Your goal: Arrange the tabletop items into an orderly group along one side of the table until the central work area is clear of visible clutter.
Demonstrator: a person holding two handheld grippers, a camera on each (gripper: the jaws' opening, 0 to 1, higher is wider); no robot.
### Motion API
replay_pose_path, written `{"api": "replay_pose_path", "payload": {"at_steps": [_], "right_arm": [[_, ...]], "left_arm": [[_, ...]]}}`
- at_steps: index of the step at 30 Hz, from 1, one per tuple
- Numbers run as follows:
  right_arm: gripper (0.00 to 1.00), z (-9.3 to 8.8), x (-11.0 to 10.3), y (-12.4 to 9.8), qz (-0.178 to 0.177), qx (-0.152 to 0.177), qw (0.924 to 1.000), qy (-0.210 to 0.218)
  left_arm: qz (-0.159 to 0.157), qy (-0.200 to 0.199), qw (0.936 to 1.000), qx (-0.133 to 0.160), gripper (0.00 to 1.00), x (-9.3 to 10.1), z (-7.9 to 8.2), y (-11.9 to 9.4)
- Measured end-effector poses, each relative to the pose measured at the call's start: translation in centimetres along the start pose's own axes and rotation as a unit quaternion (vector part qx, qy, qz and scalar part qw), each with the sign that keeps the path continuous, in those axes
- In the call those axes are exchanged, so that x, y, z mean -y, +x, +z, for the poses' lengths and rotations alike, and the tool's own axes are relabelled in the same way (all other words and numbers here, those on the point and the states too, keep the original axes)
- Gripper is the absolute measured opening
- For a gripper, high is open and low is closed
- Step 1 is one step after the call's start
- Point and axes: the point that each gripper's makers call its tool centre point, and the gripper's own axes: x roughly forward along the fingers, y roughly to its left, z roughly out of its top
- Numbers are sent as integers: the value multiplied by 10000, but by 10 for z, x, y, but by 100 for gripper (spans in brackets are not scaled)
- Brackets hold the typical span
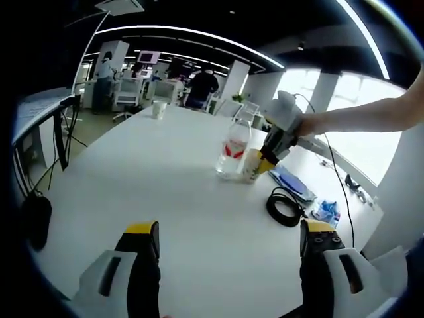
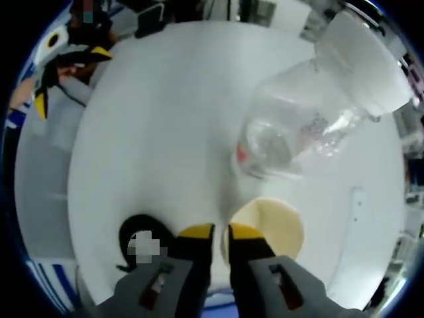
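A clear plastic bottle (image 1: 233,147) with a red label stands mid-table, and a cream cup (image 1: 251,166) sits right beside it. My right gripper (image 1: 265,161), held by a hand, reaches down from the right onto that cup. In the right gripper view the right gripper (image 2: 220,232) has its jaws almost together, pinching the near rim of the cream cup (image 2: 273,226), with the bottle (image 2: 301,122) just beyond. My left gripper (image 1: 230,242) hovers open over bare table near the front edge, holding nothing. The left gripper (image 2: 61,58) also shows at the far side.
A black coiled cable (image 1: 285,207) (image 2: 138,233) lies right of the cup. Beside it lie a blue notebook (image 1: 292,182) and a crumpled blue item (image 1: 326,211). A white cup (image 1: 159,108) stands at the table's far end. People and desks fill the room behind.
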Motion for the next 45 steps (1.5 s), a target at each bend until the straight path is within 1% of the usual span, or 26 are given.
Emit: {"api": "replay_pose_path", "payload": {"at_steps": [7, 10, 13, 17, 21, 25, 28, 30, 32, 36, 42, 45], "right_arm": [[21, -3, 2, -4, -99, 34, 9999, 35], [27, -3, -2, -9, -159, 50, 9999, 23], [29, -3, 0, -13, -232, 156, 9996, 34], [31, -2, -2, -19, -277, 290, 9992, 65], [35, -2, -6, -28, -366, 383, 9986, 40], [39, -4, -11, -36, -475, 589, 9970, 142], [43, -7, -15, -40, -521, 670, 9963, 156], [49, -8, -16, -45, -688, 750, 9947, 131], [53, -9, -18, -53, -813, 831, 9932, 72], [58, -12, -19, -65, -968, 1074, 9891, 279], [66, -21, -19, -74, -1174, 1181, 9850, 446], [69, -25, -24, -80, -1243, 1272, 9824, 568]], "left_arm": [[-20, -15, 10000, 12, 86, 0, 1, 0], [-36, -15, 10000, 16, 86, 1, 1, 0], [-48, -16, 10000, 0, 86, 2, 0, 0], [-77, 25, 10000, -49, 86, 4, -2, 1], [3, 188, 9997, -134, 87, 4, -4, 2], [-42, 168, 9998, -97, 91, 6, -3, 3], [-41, 173, 9998, -91, 92, 7, -3, 2], [-10, 210, 9996, -169, 92, 6, -6, 3], [-11, 236, 9995, -207, 92, 6, -7, 3], [-48, 293, 9992, -258, 92, 9, -9, 4], [-83, 327, 9990, -296, 92, 13, -11, 4], [-91, 354, 9987, -369, 92, 13, -14, 5]]}}
